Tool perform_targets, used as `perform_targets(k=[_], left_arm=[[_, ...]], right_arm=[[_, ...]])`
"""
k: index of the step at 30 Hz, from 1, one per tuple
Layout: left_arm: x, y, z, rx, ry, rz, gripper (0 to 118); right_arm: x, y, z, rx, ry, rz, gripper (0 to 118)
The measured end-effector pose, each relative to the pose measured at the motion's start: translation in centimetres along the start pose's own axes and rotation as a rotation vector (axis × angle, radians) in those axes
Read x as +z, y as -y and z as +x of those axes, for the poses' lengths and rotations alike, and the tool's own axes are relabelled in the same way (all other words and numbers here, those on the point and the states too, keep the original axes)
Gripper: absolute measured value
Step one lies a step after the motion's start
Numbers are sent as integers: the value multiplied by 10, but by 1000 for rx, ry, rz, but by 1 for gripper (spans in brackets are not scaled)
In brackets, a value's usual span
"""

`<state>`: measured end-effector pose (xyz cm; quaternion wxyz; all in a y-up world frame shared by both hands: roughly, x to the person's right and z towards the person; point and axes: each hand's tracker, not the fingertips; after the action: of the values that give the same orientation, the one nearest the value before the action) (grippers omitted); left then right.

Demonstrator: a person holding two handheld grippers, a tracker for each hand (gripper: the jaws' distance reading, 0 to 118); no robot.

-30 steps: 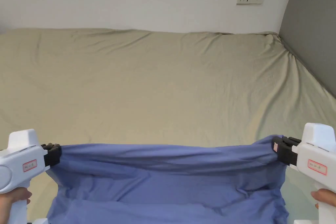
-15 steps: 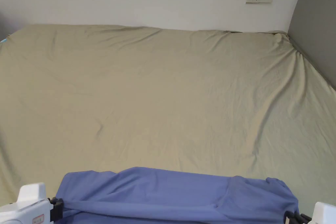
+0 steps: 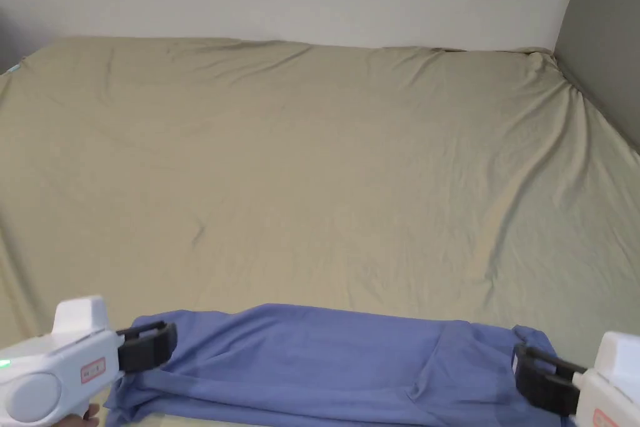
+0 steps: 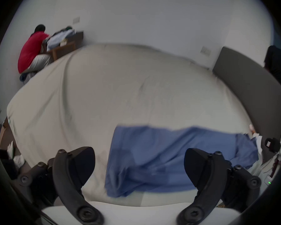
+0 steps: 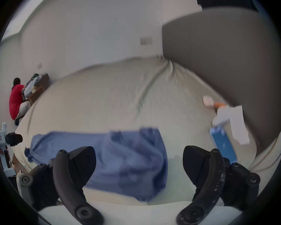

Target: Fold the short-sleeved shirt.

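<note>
**Blue shirt laid down on the bed, both grippers released**

Head view: the blue short-sleeved shirt (image 3: pixel 337 359) lies as a wide, rumpled band on the bed (image 3: pixel 325 165) at 6 o'clock, its near edge cut off by the frame. The left gripper (image 3: pixel 164 342) sits at 8 o'clock by the shirt's left end, the right gripper (image 3: pixel 522 372) at 4 o'clock by its right end. In each gripper view the fingers stand spread apart with nothing between them. The step in hand appears to be the release after laying the shirt flat; the next move probably calls for re-gripping an edge or sleeve to begin a fold. Sleeves and collar cannot be made out; both gripper views are blurred.
</note>
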<state>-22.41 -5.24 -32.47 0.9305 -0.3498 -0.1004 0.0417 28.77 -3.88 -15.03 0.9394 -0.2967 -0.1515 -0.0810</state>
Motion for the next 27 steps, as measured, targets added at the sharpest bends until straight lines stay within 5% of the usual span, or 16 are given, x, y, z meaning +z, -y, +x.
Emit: perform_targets(k=[13,16,18,19,27], left_arm=[[70,-69,101,-245,-29,593,107],[67,-64,110,-247,-22,640,76],[66,-59,114,-225,-20,665,10],[65,-59,115,-215,-23,672,1],[59,-58,111,-208,-3,639,0]], right_arm=[[57,-81,-78,129,38,438,107],[62,-82,-90,177,52,476,68],[59,-81,-93,197,72,491,9],[59,-81,-94,200,71,492,3],[55,-78,-103,192,119,515,2]])
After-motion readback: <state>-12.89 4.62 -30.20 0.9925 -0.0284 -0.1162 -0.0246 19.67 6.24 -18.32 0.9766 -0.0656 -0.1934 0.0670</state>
